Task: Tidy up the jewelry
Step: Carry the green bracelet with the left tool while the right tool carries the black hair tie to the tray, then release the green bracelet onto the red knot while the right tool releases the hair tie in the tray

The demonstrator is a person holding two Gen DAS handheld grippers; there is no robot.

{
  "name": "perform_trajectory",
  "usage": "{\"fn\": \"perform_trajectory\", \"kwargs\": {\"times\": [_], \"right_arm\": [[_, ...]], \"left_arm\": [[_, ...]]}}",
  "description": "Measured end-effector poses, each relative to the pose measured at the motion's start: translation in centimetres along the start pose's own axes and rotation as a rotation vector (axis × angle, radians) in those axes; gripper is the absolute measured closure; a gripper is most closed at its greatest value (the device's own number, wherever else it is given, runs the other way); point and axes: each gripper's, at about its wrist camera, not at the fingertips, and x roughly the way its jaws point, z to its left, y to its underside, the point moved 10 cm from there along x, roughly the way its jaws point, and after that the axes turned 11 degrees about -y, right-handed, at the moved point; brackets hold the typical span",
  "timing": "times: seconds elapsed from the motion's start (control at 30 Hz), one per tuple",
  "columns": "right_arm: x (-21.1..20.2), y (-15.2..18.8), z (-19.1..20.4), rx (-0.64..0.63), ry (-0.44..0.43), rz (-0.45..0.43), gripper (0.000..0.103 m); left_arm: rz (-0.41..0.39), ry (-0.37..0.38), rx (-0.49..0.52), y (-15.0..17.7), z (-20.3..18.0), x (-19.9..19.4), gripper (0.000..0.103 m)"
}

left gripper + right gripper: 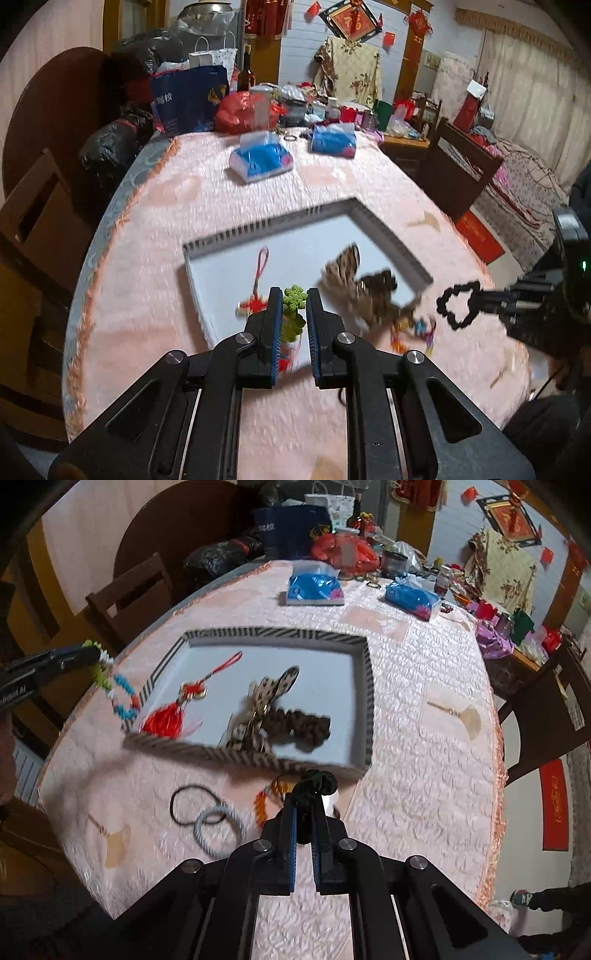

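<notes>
A shallow striped-rim box (369, 686) lies on the pink tablecloth and holds a red tassel knot charm (166, 718), a leopard-print bow (266, 698) and a brown scrunchie (303, 725). My left gripper (294, 299) is shut on a beaded bracelet with green, white and blue beads (293, 297), held above the box's near left corner; the bracelet also shows in the right wrist view (118, 694). My right gripper (303, 805) is shut on a dark scrunchie (317, 781), seen as a black loop (458, 304) right of the box.
A black hair tie (192, 801), a grey rope hair tie (218, 829) and an orange beaded piece (264, 801) lie in front of the box. Two blue tissue packs (260, 160) sit farther back. Bags and clutter (243, 110) fill the far edge. Wooden chairs (129, 598) surround the table.
</notes>
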Motion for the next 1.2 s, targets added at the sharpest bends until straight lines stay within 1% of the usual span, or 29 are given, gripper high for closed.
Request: {"fn": "perform_trajectory", "kwargs": {"times": [0.13,0.17,0.2,0.33,0.43,0.5,0.53,0.6,0.67,0.77,0.83,0.9,0.93,0.97,1.0,1.03,1.07,1.1,1.2], "right_arm": [[0.1,-2.2,-0.4,0.032,-0.031,-0.063,0.097],[0.3,-2.7,-0.4,0.041,-0.043,-0.076,0.097],[0.5,-3.0,-0.3,0.044,-0.050,-0.082,0.097],[2.3,-4.6,0.5,0.046,-0.070,-0.102,0.097],[3.8,-6.0,0.9,0.071,-0.101,-0.123,0.097],[4.6,-7.2,1.7,0.084,-0.157,-0.155,0.097],[4.9,-7.5,1.8,0.092,-0.177,-0.162,0.097],[6.2,-8.1,2.4,0.119,-0.245,-0.173,0.097],[7.7,-7.9,2.4,0.134,-0.266,-0.147,0.097],[10.6,-6.7,1.3,0.156,-0.215,-0.069,0.097],[12.0,-5.8,0.7,0.185,-0.213,-0.020,0.097],[12.4,-5.4,0.3,0.204,-0.213,-0.013,0.097],[12.2,-5.2,0.1,0.209,-0.216,-0.021,0.096],[12.0,-5.3,0.0,0.213,-0.222,-0.030,0.092],[11.7,-5.2,-0.1,0.216,-0.223,-0.035,0.084],[11.4,-5.2,-0.3,0.218,-0.220,-0.041,0.078],[11.0,-5.2,-0.4,0.213,-0.218,-0.051,0.066],[10.5,-5.2,-0.5,0.205,-0.205,-0.060,0.059],[9.4,-4.9,-0.8,0.204,-0.200,-0.070,0.059]], "left_arm": [[0.001,0.022,-0.024,-2.0,-0.8,1.7,0.091],[-0.003,0.058,-0.046,-2.6,-1.5,2.4,0.092],[-0.007,0.065,-0.056,-2.9,-1.6,2.9,0.092],[0.032,0.085,-0.097,-2.8,-2.5,6.4,0.092],[0.091,0.021,-0.087,-0.6,-1.7,10.0,0.092],[0.128,-0.026,-0.066,1.2,-0.7,12.0,0.092],[0.146,-0.047,-0.054,2.1,-0.3,12.8,0.092],[0.182,-0.075,-0.044,3.7,0.6,14.0,0.092],[0.199,-0.084,-0.044,4.8,1.4,14.5,0.092],[0.187,-0.116,-0.025,5.8,1.7,14.6,0.092],[0.192,-0.123,-0.022,6.5,1.8,14.8,0.091],[0.201,-0.127,-0.016,7.1,1.7,15.0,0.089],[0.202,-0.126,-0.014,7.1,1.7,15.2,0.084],[0.199,-0.125,-0.010,7.2,1.5,15.2,0.076],[0.196,-0.125,-0.009,7.2,1.6,15.3,0.072],[0.193,-0.124,-0.010,7.1,1.7,15.2,0.066],[0.191,-0.124,-0.013,7.1,1.7,15.1,0.062],[0.189,-0.126,-0.017,7.1,1.7,15.0,0.062],[0.189,-0.137,-0.021,7.2,1.9,14.7,0.060]]}}
